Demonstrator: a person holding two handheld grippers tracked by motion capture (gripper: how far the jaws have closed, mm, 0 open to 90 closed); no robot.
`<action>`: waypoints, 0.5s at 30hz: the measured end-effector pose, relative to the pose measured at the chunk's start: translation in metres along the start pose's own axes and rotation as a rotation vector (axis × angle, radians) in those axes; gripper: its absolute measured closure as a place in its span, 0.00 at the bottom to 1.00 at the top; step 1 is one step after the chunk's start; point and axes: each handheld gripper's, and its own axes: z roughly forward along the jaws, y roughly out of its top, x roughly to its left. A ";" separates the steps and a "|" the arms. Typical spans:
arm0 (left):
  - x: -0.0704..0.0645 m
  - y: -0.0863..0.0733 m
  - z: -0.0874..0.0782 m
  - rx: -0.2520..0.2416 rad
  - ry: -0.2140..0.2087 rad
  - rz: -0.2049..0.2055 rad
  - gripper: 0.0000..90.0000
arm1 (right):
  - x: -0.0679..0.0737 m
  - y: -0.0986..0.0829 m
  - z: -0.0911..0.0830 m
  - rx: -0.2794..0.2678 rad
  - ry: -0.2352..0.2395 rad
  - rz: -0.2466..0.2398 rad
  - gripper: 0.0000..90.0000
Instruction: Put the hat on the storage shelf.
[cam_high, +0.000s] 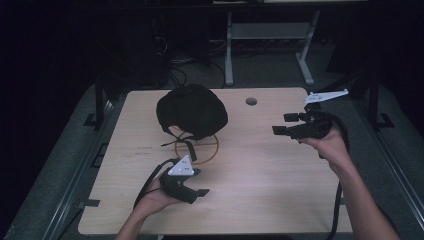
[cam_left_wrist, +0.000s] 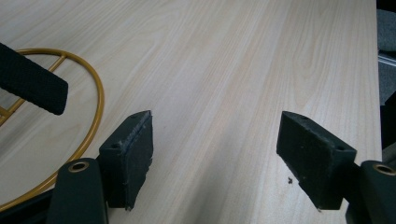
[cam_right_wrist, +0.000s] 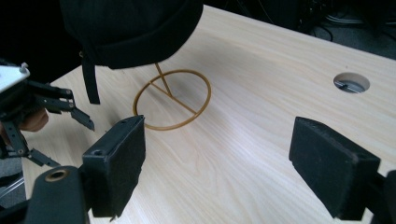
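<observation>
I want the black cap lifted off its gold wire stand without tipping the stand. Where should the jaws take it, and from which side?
Probably best at the lower rim of the black cap, on the side facing the person, near the hanging strap. The crown is rounded and offers little to pinch; the rim overhangs the gold stand freely. The open left gripper is nearest; come from below and lift upward.
</observation>
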 end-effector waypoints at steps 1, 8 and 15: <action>0.000 0.000 0.000 0.000 0.000 -0.001 0.30 | -0.001 -0.002 0.000 0.000 0.002 0.002 0.20; 0.001 -0.001 0.000 0.004 0.000 -0.002 0.30 | -0.003 -0.016 0.000 0.008 0.008 0.021 0.20; 0.001 -0.001 0.000 0.001 0.002 -0.007 0.30 | -0.005 -0.028 -0.002 0.005 0.013 0.036 0.20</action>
